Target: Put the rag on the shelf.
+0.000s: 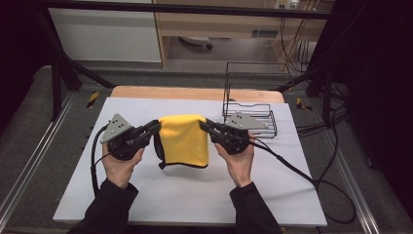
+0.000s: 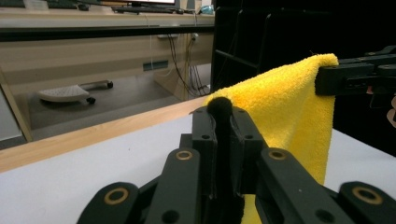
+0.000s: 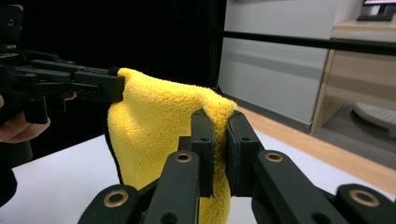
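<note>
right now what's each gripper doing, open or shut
left gripper: shut on the yellow towel's left top corner
right gripper: shut on the yellow towel's right top corner

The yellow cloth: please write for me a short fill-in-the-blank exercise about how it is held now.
1. The left gripper and the right gripper each pinch one top ____ of the yellow cloth.
2. The cloth hangs above the ____ table.
3. Its edge has a trim of ____ colour.
4. Behind the right gripper stands a black wire ____.

Missing words: corner; white; black; rack
</note>
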The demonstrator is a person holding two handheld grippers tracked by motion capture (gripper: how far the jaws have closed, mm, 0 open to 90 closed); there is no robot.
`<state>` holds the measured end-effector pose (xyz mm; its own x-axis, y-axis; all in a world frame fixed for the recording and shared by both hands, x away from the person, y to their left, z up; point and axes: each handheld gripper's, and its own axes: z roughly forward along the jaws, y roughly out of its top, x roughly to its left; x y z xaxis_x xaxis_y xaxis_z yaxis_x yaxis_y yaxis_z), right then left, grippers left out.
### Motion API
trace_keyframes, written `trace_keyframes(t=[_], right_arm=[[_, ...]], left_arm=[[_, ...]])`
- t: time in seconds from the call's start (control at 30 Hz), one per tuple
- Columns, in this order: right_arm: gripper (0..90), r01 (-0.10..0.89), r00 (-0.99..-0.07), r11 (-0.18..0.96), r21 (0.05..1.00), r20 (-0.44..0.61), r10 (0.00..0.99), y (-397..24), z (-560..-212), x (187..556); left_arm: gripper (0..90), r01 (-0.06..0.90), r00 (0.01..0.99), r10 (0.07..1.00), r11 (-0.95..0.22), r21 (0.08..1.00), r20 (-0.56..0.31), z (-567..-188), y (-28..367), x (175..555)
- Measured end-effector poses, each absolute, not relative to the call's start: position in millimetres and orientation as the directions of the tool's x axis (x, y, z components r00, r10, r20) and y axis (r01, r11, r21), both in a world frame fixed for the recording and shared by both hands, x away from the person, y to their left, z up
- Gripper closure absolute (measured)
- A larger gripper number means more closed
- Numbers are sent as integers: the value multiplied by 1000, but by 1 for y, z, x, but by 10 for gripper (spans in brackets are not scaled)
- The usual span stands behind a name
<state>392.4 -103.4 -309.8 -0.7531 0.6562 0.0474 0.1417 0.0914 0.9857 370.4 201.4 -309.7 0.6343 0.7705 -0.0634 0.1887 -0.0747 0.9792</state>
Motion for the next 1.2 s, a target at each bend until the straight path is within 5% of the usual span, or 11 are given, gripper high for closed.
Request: trace_keyframes(t=[1.2], right_arm=[[838, -31, -624, 38, 999, -50, 780, -166, -260, 373]], left_arm=[[820, 38, 682, 729, 45, 998, -59, -270, 126, 387]])
